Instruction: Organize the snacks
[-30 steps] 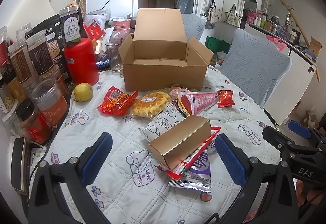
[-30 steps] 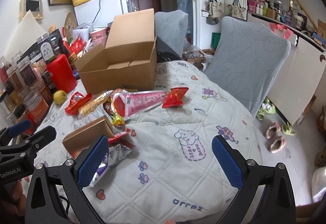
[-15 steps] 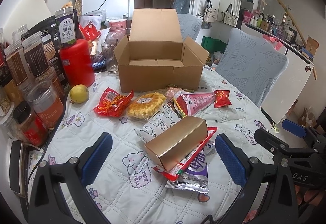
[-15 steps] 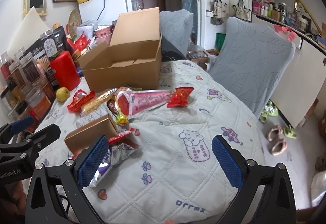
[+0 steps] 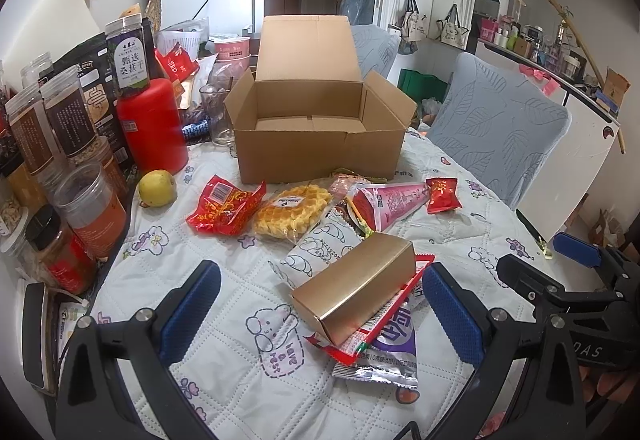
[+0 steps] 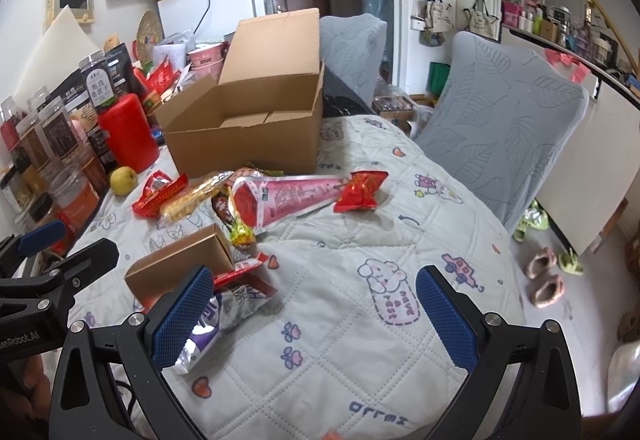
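An open, empty cardboard box (image 5: 320, 132) stands at the table's far side; it also shows in the right wrist view (image 6: 248, 132). Snacks lie in front of it: a gold carton (image 5: 356, 286) on a red packet and a purple-silver packet (image 5: 384, 352), a waffle pack (image 5: 294, 210), a red bag (image 5: 222, 208), a pink cone pack (image 5: 390, 202) and a small red packet (image 5: 442, 194). My left gripper (image 5: 320, 310) is open, its pads either side of the gold carton, not touching. My right gripper (image 6: 316, 314) is open and empty over the quilted cloth, right of the gold carton (image 6: 176, 260).
Jars (image 5: 68, 120), a red canister (image 5: 154, 124) and a yellow fruit (image 5: 157, 187) crowd the table's left edge. Two grey-covered chairs (image 5: 500, 128) stand at the right. The quilted tablecloth (image 6: 360, 340) drops off at the right, with shoes (image 6: 544, 276) on the floor.
Both grippers have drifted slightly back and up, so the box and snacks sit a little lower in view. Both stay open. Nothing on the table moved.
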{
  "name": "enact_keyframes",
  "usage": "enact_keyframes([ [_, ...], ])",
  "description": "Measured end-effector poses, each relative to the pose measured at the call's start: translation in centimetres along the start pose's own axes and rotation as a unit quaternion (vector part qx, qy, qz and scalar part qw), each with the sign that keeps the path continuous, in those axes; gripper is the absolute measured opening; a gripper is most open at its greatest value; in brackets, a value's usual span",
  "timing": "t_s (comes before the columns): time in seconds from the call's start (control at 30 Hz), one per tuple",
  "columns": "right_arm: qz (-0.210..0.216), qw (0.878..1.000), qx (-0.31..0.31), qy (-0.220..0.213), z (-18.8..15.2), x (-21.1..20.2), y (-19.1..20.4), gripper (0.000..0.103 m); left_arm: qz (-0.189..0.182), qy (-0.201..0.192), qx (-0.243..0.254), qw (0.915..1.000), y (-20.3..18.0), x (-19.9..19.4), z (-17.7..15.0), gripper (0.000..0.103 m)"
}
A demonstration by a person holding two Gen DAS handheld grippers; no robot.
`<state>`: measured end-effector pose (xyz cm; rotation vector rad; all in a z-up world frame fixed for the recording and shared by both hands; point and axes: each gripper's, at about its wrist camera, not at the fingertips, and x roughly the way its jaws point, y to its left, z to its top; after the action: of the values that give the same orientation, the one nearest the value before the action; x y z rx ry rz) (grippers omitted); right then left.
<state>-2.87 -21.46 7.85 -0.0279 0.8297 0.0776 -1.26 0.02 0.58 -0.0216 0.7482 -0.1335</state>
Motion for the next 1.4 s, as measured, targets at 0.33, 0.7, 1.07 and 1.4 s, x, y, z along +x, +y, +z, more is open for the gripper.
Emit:
enact_keyframes([
  [0.33,0.003,1.000,-0.001,0.011,0.0,1.4,-0.3,0.103,-0.023,0.020,-0.004,0.9995,0.6,1.5,0.2,0.103],
  [0.7,0.022,0.999,0.003,0.029,-0.5,3.6,-1.0,0.103,-0.070,0.056,0.014,0.9958,0.9,4.7,0.2,0.093],
  [1.07,0.033,0.998,0.006,0.059,-0.4,6.3,-1.6,0.103,-0.139,0.112,0.024,0.9836,0.5,8.7,0.5,0.074],
  [1.4,0.031,0.997,0.009,0.071,-0.5,7.4,-2.0,0.103,-0.161,0.150,0.087,0.9716,-1.6,10.3,0.2,0.072],
])
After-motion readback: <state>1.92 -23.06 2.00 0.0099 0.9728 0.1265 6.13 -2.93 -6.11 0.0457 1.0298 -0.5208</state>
